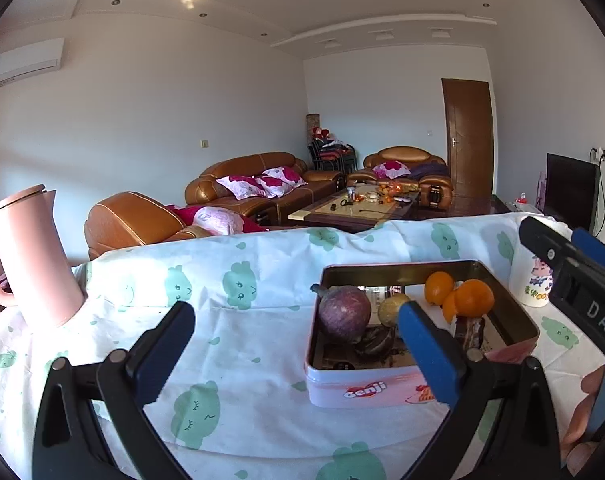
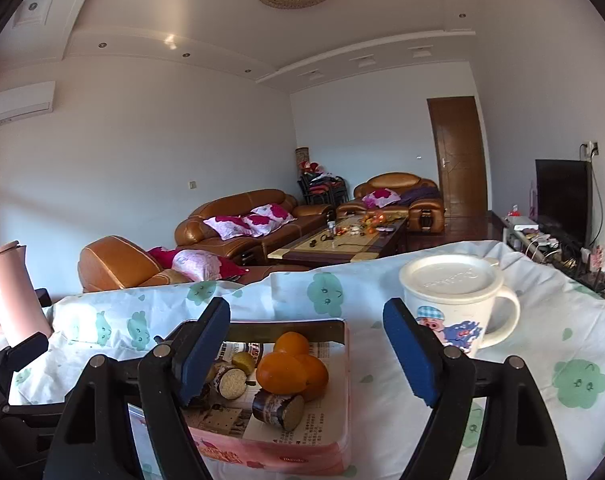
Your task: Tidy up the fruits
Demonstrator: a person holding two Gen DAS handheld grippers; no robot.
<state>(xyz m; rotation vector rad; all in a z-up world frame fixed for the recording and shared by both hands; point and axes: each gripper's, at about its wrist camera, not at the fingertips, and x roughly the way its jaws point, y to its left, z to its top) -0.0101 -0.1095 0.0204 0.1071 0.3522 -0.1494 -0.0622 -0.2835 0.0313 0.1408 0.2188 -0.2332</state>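
A pink rectangular tin (image 1: 366, 390) stands on the clothed table and holds a purple round fruit (image 1: 344, 312), a yellowish fruit (image 1: 390, 308), orange fruits (image 1: 472, 298) and dark sugarcane-like pieces (image 1: 376, 340). The right wrist view shows the tin (image 2: 286, 450), the oranges (image 2: 282, 372) and cut pieces (image 2: 278, 406). My left gripper (image 1: 296, 316) is open and empty, its right finger in front of the tin. My right gripper (image 2: 306, 314) is open and empty above the tin's near right side; it also shows at the right of the left wrist view (image 1: 558, 248).
A pink kettle (image 1: 26, 260) stands at the table's left, also in the right wrist view (image 2: 6, 292). A lidded white cartoon mug (image 2: 454, 304) stands right of the tin. The table carries a white cloth with green prints (image 1: 230, 280). Sofas and a coffee table lie beyond.
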